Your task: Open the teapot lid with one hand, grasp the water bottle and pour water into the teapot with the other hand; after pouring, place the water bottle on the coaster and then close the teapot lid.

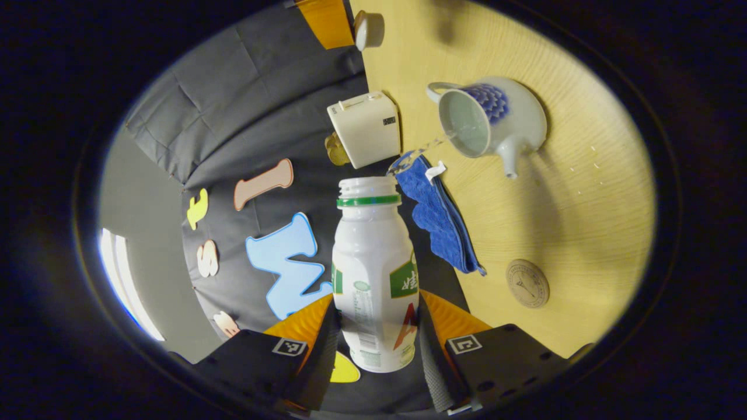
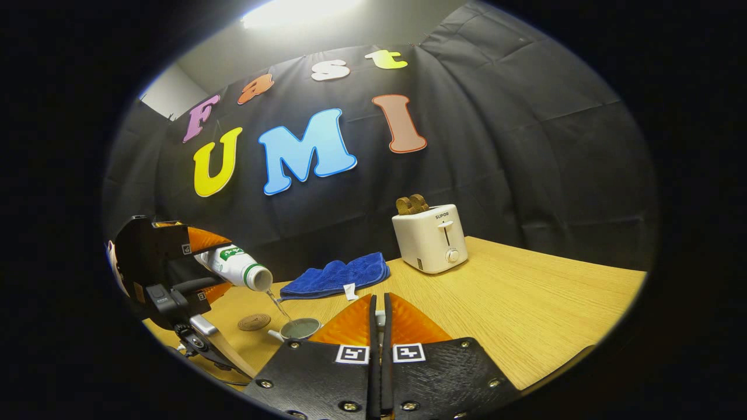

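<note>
— On the table [image 2: 525, 326], what is seen, from largest to smallest?
— A toaster [image 2: 430, 238] is set at the back edge, with a blue cloth [image 2: 335, 276] beside it; the teapot [image 1: 496, 116], its lid off, stands further in from that edge, and the coaster [image 1: 527, 283] lies near it.
— And the water bottle [image 1: 373, 274]?
— It is clamped by the left gripper [image 1: 376, 344] and tilted; water is being poured into the teapot.
— The right gripper [image 2: 379, 326]?
— Its jaws are pressed together; whether anything is held cannot be told.
</note>
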The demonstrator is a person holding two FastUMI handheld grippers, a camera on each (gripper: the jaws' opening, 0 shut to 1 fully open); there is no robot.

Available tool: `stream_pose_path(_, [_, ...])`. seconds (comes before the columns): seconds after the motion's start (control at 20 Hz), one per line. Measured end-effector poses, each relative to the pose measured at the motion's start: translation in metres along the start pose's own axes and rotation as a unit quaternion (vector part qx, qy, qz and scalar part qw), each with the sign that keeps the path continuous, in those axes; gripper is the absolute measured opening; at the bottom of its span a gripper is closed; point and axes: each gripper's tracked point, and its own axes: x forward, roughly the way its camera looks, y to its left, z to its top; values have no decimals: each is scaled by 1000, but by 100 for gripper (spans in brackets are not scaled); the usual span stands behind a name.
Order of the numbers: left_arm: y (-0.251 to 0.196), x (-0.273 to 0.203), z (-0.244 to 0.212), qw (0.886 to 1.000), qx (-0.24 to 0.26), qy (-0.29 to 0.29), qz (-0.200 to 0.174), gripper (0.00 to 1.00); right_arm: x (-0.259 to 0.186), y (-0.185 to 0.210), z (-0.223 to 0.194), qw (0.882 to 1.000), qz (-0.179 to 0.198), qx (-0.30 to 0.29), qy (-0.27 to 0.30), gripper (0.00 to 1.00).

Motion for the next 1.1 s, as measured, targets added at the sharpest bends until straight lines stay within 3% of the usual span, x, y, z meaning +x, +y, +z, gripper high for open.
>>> stream_pose_path(0.05, [1, 0, 1, 1000, 5, -1, 3, 73, 1, 0, 0, 1000, 0, 0, 0, 1])
stream_pose_path(0.15, [2, 1, 1, 1000, 14, -3, 6, 68, 0, 0, 0, 1000, 0, 0, 0, 1])
stream_pose_path(0.25, [4, 2, 1, 1000, 27, -5, 10, 77, 0, 1, -1, 1000, 1, 1, 0, 1])
stream_pose_path(0.65, [8, 1, 3, 997, 68, -12, 23, 77, 0, 1, -1, 1000, 3, 3, -1, 1])
stream_pose_path(0.7, [9, 1, 5, 997, 71, -13, 24, 69, 0, 1, 0, 1000, 4, 3, -1, 0])
stream_pose_path(0.75, [10, 0, 7, 997, 76, -16, 27, 77, 0, 1, 0, 1000, 4, 3, -2, 0])
stream_pose_path(1.1, [13, -7, 18, 993, 110, -28, 44, 73, 0, -2, 3, 1000, 1, 9, -8, 0])
